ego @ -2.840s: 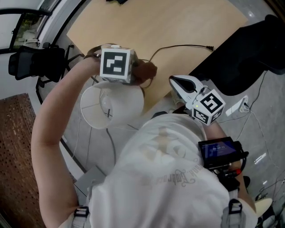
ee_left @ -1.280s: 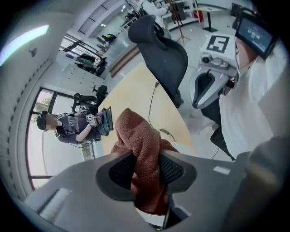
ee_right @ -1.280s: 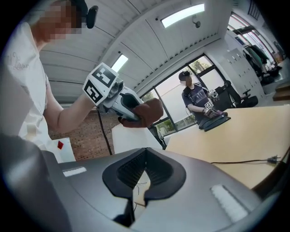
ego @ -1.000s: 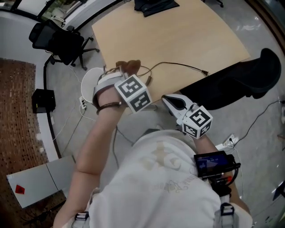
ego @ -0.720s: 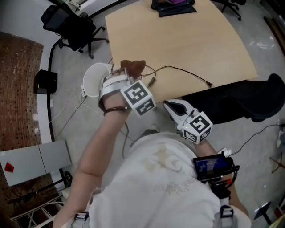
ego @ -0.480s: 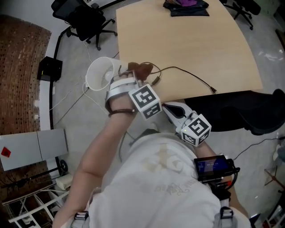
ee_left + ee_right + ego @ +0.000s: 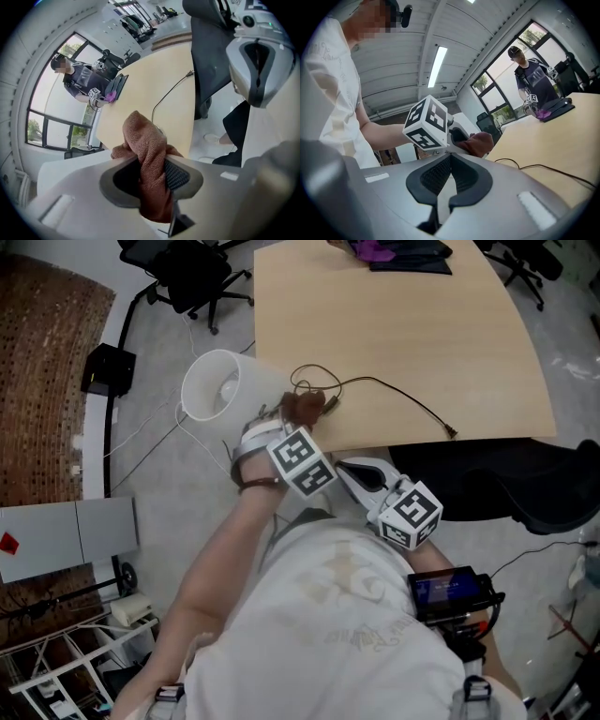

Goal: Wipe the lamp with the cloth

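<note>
The white lamp shade (image 7: 220,387) lies tilted by the near left corner of the wooden table (image 7: 403,334), its open end facing left. My left gripper (image 7: 294,422) is shut on a brown cloth (image 7: 306,407) at the shade's right end, beside the table edge. In the left gripper view the cloth (image 7: 140,136) is bunched between the pads (image 7: 176,174). My right gripper (image 7: 345,466) hovers just right of the left one, shut, with nothing in it. Its own view shows the jaws (image 7: 445,180) closed, with the left cube (image 7: 429,123) and the cloth (image 7: 479,140) ahead.
A thin black cable (image 7: 398,395) trails over the table. A dark bag with a purple item (image 7: 403,251) sits at the far end, where a person in a dark top (image 7: 532,86) stands. A black office chair (image 7: 192,268) and a brown carpet (image 7: 47,362) lie to the left.
My left gripper has moved down and right along the shade with the cloth, rolling as it went, so more of the shade shows. The right gripper has stayed close beside it.
</note>
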Demonstrator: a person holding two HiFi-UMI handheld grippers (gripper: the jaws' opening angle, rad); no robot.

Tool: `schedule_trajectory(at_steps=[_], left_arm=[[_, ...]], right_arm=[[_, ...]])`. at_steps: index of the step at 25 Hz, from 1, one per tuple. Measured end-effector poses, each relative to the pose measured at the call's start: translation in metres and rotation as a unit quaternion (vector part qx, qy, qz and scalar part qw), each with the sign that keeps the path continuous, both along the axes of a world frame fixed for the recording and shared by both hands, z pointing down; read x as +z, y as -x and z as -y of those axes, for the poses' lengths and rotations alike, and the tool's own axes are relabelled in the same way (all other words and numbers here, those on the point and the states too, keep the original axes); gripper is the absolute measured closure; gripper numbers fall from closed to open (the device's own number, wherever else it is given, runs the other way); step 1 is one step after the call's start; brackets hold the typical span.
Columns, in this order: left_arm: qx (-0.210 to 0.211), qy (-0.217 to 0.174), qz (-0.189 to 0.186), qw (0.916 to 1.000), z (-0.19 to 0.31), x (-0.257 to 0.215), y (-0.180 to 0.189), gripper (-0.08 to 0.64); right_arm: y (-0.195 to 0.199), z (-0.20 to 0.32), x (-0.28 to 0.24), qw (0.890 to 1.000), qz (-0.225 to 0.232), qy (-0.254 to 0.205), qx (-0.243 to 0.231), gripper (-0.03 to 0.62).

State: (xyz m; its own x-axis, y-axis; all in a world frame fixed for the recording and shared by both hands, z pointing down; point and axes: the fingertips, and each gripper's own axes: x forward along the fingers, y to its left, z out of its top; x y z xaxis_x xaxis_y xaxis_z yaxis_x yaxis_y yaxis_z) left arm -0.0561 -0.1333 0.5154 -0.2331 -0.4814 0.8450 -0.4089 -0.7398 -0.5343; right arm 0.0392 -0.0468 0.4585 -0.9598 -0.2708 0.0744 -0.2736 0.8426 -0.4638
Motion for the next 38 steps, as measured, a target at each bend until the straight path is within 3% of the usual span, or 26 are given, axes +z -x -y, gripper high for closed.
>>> schedule_trajectory(at_steps=[3, 6, 10, 12, 19, 26, 30, 33, 38], left_arm=[[-0.007, -0.02, -0.031, 0.9993, -0.008, -0.018, -0.003, 0.425], [-0.014, -0.09, -0.064, 0.9938, -0.01, -0.076, -0.008, 0.425], [-0.01, -0.233, -0.06, 0.9706, -0.013, -0.173, 0.0, 0.426], [-0.016, -0.268, -0.046, 0.9623, -0.014, -0.194, 0.012, 0.426], [0.016, -0.262, -0.009, 0.965, -0.004, -0.127, 0.029, 0.425], [0.035, -0.184, -0.051, 0.981, -0.031, -0.033, 0.013, 0.425], [0.067, -0.166, -0.044, 0.9829, -0.051, -0.007, 0.016, 0.423], [0.072, -0.197, -0.053, 0.9764, -0.059, -0.024, 0.011, 0.423], [0.094, -0.311, -0.036, 0.945, -0.059, -0.106, 0.025, 0.42]], right_arm=[[0.001, -0.003, -0.002, 1.0, 0.002, 0.002, -0.007, 0.58], [0.003, -0.005, -0.008, 1.0, 0.017, 0.008, -0.011, 0.58], [0.009, -0.01, -0.019, 0.999, 0.025, 0.001, -0.026, 0.58], [0.012, -0.013, -0.021, 0.999, 0.027, 0.001, -0.036, 0.58], [0.012, -0.01, -0.028, 0.998, 0.026, -0.003, -0.064, 0.58], [0.013, -0.01, -0.022, 0.997, 0.016, -0.004, -0.071, 0.58], [0.017, -0.015, -0.018, 0.997, 0.009, 0.0, -0.071, 0.581], [0.012, -0.016, -0.013, 0.997, 0.005, -0.003, -0.074, 0.58], [0.017, -0.021, -0.005, 0.997, -0.002, -0.004, -0.079, 0.58]])
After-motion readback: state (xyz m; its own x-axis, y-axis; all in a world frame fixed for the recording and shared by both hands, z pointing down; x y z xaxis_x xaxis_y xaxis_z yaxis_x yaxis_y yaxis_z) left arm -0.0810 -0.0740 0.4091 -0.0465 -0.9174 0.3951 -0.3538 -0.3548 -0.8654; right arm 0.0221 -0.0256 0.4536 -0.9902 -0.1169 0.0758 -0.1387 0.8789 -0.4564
